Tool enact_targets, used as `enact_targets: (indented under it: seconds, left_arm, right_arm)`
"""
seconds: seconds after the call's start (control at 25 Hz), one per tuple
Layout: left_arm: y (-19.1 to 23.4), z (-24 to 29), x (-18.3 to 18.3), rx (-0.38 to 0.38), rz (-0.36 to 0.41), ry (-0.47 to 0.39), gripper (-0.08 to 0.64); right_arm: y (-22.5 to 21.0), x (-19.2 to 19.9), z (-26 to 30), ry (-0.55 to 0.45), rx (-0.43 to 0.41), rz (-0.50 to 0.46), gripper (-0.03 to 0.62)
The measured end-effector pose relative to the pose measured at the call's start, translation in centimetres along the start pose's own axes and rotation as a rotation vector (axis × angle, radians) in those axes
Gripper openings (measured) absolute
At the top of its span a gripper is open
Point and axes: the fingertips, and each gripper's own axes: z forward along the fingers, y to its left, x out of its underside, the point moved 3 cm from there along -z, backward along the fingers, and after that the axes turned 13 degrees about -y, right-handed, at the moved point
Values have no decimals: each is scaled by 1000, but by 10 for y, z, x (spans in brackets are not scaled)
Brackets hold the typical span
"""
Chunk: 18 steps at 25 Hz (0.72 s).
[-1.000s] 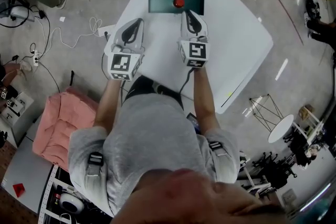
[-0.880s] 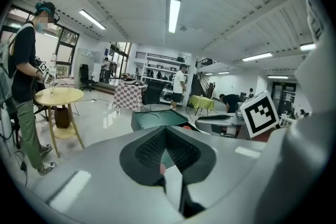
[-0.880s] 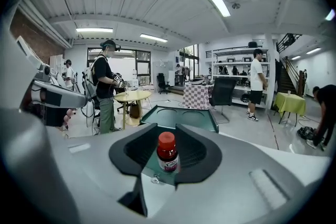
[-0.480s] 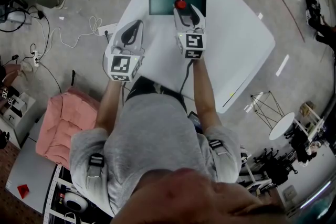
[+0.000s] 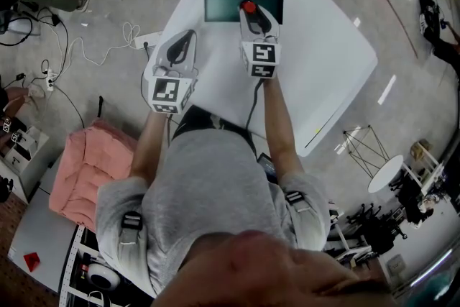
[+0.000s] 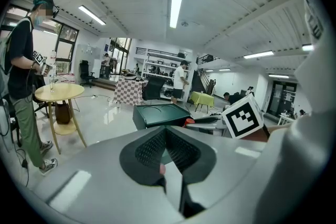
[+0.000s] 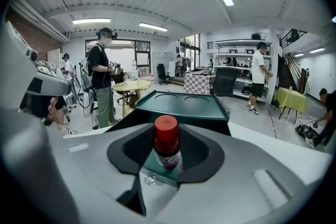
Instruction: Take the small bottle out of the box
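Presently notes right gripper (image 7: 168, 153) jaws closing, pads not yet touching, round small red-capped bottle (image 7: 166, 140) upright inside dark green plastic box (image 7: 181, 105), left gripper (image 6: 167, 147) jaws pressed together, empty; risks toppling bottle through off-centre squeeze.

Grey short-sleeved T-shirt (image 5: 208, 190); pale straps (image 5: 129, 221) with dark buckles at both shoulders

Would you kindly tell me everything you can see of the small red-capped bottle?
The small bottle has a round red cap over a clear-looking body with a pale label whose pinkish print is too small to read. It stands upright on the floor of the dark green box, between the jaws of the right gripper. Those jaws are closing, and gaps on both sides suggest the pads do not press it yet.
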Motion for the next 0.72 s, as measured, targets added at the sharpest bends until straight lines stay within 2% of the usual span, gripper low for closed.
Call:
enact_targets:
  seconds: [0.4,0.72]
  left_arm:
    - [-1,-3,-8,-2,11,-20,12]
    - [-3,-14,-25,-7,26,-54,12]
  right_arm:
    - [-2,-2,-2,-15,6,20,137]
    - [2,-34,-21,-82,17,5,137]
